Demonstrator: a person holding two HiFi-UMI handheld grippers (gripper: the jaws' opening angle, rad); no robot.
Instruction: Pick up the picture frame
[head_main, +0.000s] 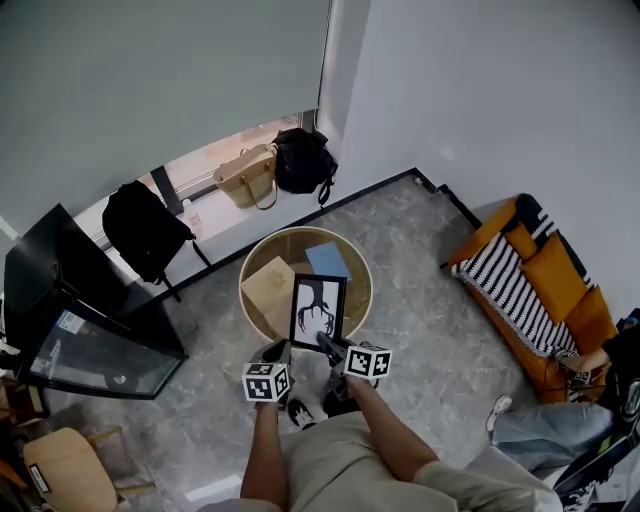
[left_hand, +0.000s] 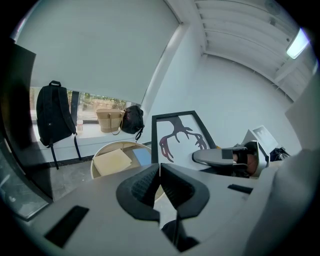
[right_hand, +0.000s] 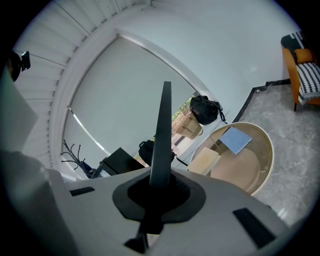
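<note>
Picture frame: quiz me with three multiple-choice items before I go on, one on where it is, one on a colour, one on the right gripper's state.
1. Where is the picture frame relative to the round table?
A. lying flat inside it
B. held up above its near side
C. on the floor behind it

2. What colour is the flat pad lying on that table beside the tan board?
A. blue
B. red
C. green

3. What is the right gripper doing?
A. open and empty
B. shut on a bag strap
C. shut on the picture frame

Answers:
1. B: the head view shows it raised clear of the tabletop.
2. A: it shows blue in the head view and both gripper views.
3. C: the right gripper view shows the frame's black edge clamped between the jaws.
</note>
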